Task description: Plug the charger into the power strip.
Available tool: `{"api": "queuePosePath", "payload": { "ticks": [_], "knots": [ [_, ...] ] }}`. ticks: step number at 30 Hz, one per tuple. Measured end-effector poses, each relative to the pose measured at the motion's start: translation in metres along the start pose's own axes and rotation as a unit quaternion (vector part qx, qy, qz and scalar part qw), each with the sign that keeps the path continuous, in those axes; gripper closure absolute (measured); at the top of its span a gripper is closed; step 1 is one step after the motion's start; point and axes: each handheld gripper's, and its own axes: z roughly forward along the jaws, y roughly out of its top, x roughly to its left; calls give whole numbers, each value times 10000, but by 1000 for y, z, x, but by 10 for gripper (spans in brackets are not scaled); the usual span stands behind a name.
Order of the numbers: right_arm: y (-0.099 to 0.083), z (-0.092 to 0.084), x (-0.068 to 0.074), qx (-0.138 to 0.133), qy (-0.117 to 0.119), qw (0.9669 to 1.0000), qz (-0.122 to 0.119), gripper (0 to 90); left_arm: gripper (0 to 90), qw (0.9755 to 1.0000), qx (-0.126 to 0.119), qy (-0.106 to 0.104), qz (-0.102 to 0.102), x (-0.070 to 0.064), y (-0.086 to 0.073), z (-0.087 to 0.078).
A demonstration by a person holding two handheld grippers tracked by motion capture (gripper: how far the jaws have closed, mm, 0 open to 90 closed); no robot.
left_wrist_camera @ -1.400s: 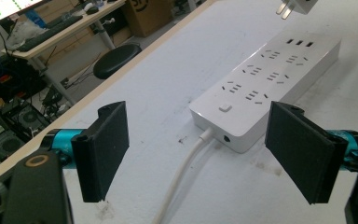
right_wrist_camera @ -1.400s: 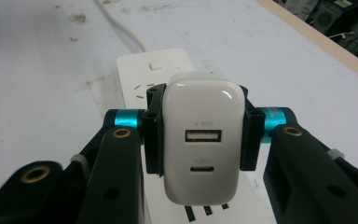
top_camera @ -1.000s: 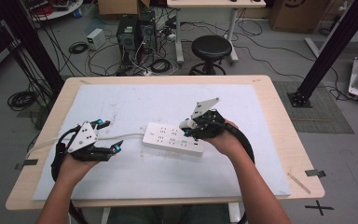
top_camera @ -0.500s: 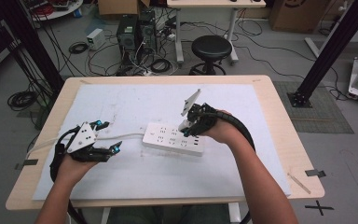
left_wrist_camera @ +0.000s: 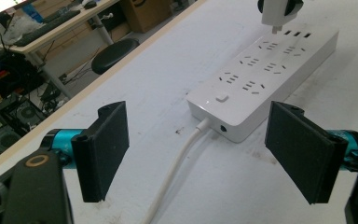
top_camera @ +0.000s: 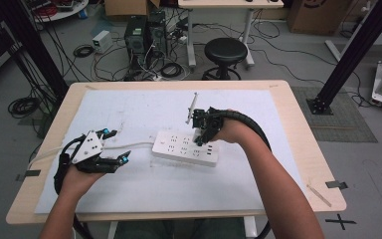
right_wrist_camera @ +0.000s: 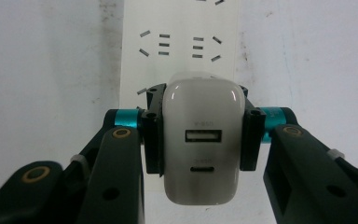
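A white USB charger [right_wrist_camera: 201,144], its 2 ports facing the camera in the right gripper view, sits clamped between the black pads of the right gripper [right_wrist_camera: 200,135], held directly above a white power strip [top_camera: 185,148] and pointed down at it. In the left gripper view the charger [left_wrist_camera: 279,11] hangs just above the sockets at the far end of the strip [left_wrist_camera: 261,79], its prongs close to the strip's face without touching. The strip lies near the middle of a white sheet [top_camera: 149,194] covering the wooden table [top_camera: 303,149], with its white cord [left_wrist_camera: 177,172] trailing off toward the person's left. The left gripper [top_camera: 108,162] rests low on the sheet just left of the strip, its jaws spread wide and holding nothing, the cord running between them.
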Motion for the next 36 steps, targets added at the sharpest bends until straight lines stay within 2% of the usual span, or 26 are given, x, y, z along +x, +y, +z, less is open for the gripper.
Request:
{"api": "queuePosePath", "payload": {
  "ticks": [5, 13, 17, 20, 26, 28, 36],
  "knots": [
    [3, 6, -5, 198, 118, 9997, 56, 630, 216, 10000, 16, 24, 5, 0, -2, -1],
    [9, 12, -9, 287, 218, 9993, 62, 629, 216, 10000, -36, 51, -7, -2, -2, -5],
    [10, 16, -10, 330, 236, 9992, 46, 630, 216, 9999, -90, 52, 10, -3, 0, -7],
    [10, 20, -10, 466, 232, 9986, 49, 630, 216, 9999, -98, 53, 2, -2, 0, -8],
    [13, 25, -11, 481, 272, 9985, 36, 633, 216, 10000, -84, 46, -16, -3, -1, -5],
    [14, 34, -11, 603, 281, 9978, 72, 634, 216, 9999, -90, 48, 2, -4, 0, -4],
    [12, 35, -13, 510, 338, 9980, 133, 637, 216, 10000, -47, 35, 10, -6, 0, -1]
  ]
}}
